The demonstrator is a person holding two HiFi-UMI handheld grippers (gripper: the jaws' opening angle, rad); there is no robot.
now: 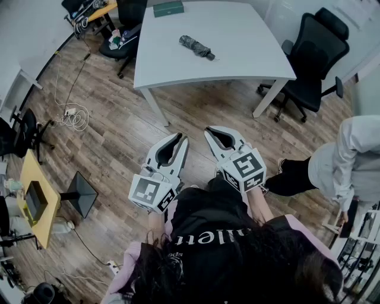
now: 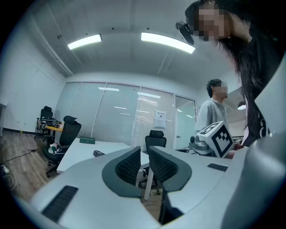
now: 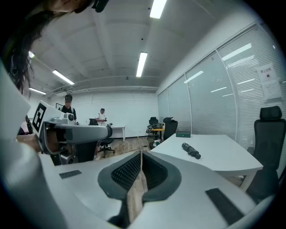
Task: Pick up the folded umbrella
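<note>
- I see the folded umbrella (image 1: pixel 197 47) lying on its side on the white table (image 1: pixel 237 35), well ahead of both tools and touched by neither; its dark handle end points toward the table's right edge in the head view
- My left gripper (image 1: pixel 181 140) is held level over the wood floor (image 1: pixel 119 136), well short of the table; in the left gripper view (image 2: pixel 144 150) its ribbed pads stand a narrow slit apart with nothing between them, only the room beyond showing through
- My right gripper (image 1: pixel 211 132) sits just beside the left one, tilted a little downward; in the right gripper view (image 3: pixel 141 154) its jaws are pressed together at the tips and hold nothing
- From the right gripper view the umbrella (image 3: pixel 191 150) lies to the right of the closed jaws, out on the tabletop (image 3: pixel 223 154)
- From the left gripper view the umbrella (image 2: pixel 98 153) shows small, left of the jaws, on the table's near part (image 2: pixel 80 156)
- A green box (image 1: pixel 168 8) rests at the far edge of the table, apart from the umbrella
- A black office chair (image 1: pixel 312 59) stands at the table's right side
- A person in a pale top (image 1: pixel 347 160) stands to the right of the grippers
</note>
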